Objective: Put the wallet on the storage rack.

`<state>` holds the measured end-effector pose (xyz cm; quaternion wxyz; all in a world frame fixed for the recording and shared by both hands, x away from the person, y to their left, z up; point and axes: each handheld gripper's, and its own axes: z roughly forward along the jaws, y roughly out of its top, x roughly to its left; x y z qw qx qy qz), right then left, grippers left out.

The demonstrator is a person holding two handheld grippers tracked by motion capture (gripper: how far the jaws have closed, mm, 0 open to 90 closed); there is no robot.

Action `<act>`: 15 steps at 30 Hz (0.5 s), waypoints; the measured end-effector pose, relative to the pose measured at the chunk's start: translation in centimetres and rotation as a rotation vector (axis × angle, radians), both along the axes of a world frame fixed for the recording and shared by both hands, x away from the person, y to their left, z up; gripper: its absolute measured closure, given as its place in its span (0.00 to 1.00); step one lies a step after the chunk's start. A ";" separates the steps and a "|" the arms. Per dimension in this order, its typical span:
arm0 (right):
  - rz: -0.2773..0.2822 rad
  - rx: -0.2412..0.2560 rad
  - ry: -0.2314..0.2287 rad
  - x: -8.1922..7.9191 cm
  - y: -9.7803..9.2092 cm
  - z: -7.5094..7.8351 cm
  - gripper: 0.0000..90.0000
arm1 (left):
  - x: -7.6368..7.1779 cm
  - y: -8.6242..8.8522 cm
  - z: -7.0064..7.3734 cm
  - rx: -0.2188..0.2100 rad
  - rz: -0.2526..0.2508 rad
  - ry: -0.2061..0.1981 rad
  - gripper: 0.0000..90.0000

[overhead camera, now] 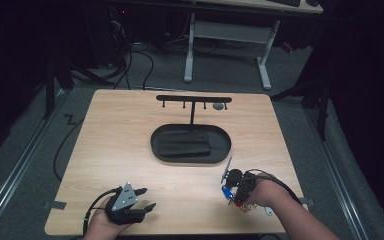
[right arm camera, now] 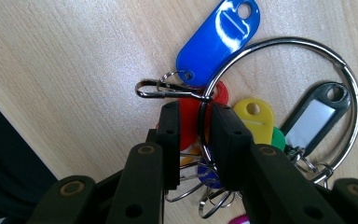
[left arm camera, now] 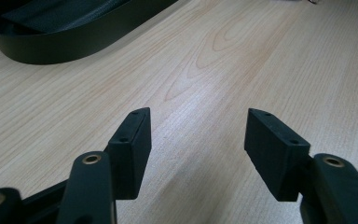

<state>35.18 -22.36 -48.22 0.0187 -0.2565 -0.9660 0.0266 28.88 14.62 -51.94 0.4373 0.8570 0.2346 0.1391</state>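
Observation:
A large metal key ring (right arm camera: 286,41) lies on the wooden table (overhead camera: 130,150) near its front right, carrying a blue tag (right arm camera: 219,37), a red tag (right arm camera: 221,93), a yellow tag (right arm camera: 256,121), a black tag (right arm camera: 314,116) and a small clip (right arm camera: 163,88). My right gripper (right arm camera: 193,109) points down at it, jaws shut on the ring wire and the red tag. In the high view the right gripper (overhead camera: 233,194) sits over the key ring (overhead camera: 228,191). My left gripper (overhead camera: 148,198) rests open at the front left, nothing between its jaws (left arm camera: 198,114).
A black oval tray (overhead camera: 155,145) holding a dark folded pad sits mid-table, its wall (left arm camera: 51,49) ahead of the left gripper. Behind it stands a black T-shaped rack (overhead camera: 193,99) with small hooks and a grey object (overhead camera: 218,106). A white desk frame (overhead camera: 227,47) stands beyond the table.

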 end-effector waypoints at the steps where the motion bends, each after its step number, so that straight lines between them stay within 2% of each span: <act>1: -0.005 0.000 0.001 0.1 0.0 0.0 0.87 | 0.0 0.0 0.0 -0.001 0.000 -0.002 0.46; 3: -0.007 -0.009 0.002 0.2 0.1 0.0 0.95 | 0.0 0.0 0.0 -0.002 -0.002 -0.001 0.46; 6: -0.011 -0.014 0.006 0.2 0.1 0.0 0.96 | 0.0 0.0 0.0 -0.006 0.000 -0.002 0.46; 10: 0.021 -0.028 0.015 -0.1 0.4 0.1 0.97 | 0.0 0.1 0.0 0.000 -0.004 0.001 0.46; 12: 0.035 -0.029 0.001 -0.4 0.5 0.6 0.97 | 0.0 0.0 0.0 0.001 -0.004 0.003 0.46; 15: 0.036 -0.011 -0.026 -0.6 0.3 2.4 0.97 | 0.1 -0.1 -0.1 0.004 -0.006 0.003 0.46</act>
